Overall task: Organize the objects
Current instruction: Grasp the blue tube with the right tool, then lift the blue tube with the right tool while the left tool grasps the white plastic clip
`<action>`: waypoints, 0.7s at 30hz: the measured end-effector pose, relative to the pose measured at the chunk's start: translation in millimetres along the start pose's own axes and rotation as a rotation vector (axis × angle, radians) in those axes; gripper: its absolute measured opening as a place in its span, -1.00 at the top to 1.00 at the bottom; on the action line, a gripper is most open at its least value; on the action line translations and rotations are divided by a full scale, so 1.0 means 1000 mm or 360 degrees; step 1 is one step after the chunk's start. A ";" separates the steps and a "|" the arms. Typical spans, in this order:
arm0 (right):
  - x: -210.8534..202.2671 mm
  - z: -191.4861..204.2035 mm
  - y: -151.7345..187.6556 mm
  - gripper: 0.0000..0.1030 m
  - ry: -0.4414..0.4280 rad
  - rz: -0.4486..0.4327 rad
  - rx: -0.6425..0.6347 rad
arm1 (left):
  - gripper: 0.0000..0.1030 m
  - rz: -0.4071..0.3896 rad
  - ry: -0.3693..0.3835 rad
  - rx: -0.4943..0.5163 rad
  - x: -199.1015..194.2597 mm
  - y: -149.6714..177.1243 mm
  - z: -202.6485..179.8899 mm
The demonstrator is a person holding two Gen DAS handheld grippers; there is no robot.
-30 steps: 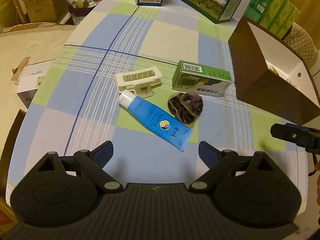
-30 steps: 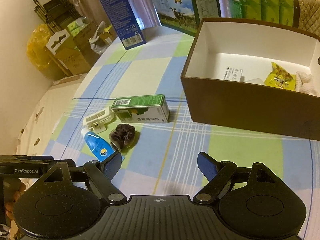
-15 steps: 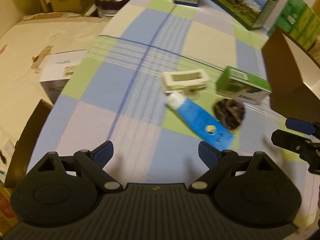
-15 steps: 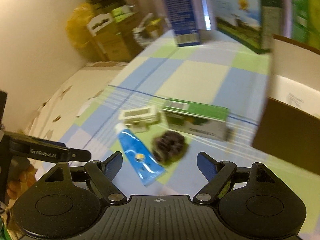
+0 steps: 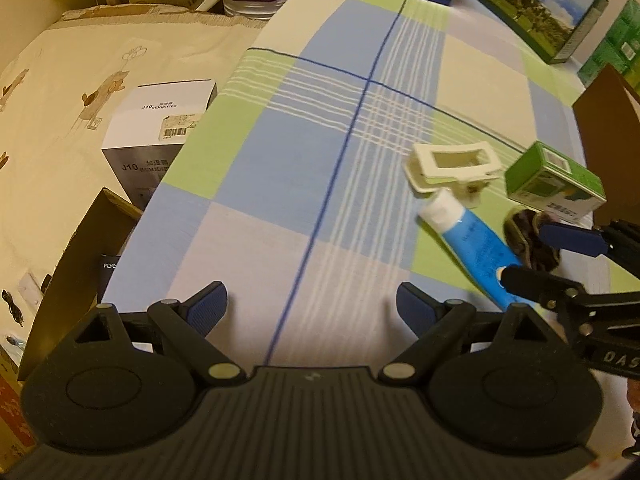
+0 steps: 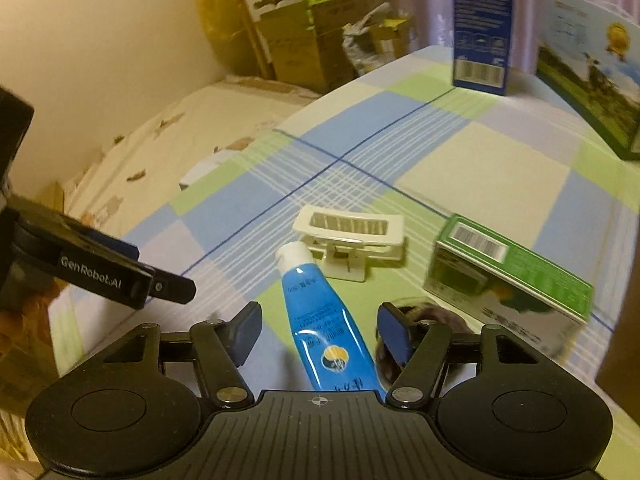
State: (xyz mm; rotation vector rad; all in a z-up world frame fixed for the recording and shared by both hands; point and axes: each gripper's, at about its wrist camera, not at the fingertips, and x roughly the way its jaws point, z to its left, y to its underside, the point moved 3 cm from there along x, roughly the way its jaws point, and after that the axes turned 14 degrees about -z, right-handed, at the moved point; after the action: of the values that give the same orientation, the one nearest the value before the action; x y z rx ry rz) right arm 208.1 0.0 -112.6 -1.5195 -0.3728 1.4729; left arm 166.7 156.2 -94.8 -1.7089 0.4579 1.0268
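Across the frame's middle stretches a checked tablecloth [image 5: 312, 168]; cardboard boxes [image 6: 296, 36] crowd the upper background, both grippers' jaws spread.

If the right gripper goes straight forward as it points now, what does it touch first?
Most likely the blue plastic tube with the white cap, which lies between the open fingers of the right gripper. Beyond the tube is the cream rectangular hair clip. The gripper's height above the tube is unclear.
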 end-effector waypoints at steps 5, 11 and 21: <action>0.021 0.003 0.003 -0.20 -0.0010 0.0051 -0.0059 | -0.74 0.0016 -0.0001 -0.0009 0.010 -0.004 0.007; 0.040 0.009 0.007 0.02 -0.0023 0.0098 -0.0172 | -0.74 0.0022 0.0000 -0.0008 0.017 -0.008 0.012; 0.040 0.018 0.016 0.28 -0.0026 0.0101 -0.0297 | -0.74 0.0031 0.0018 0.0033 0.018 -0.009 0.008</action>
State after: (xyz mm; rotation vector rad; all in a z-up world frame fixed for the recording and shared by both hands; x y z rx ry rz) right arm 195.3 29.9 -145.8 -1.6811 -0.4869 1.5353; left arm 180.4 170.5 -104.9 -1.6959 0.4915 1.0233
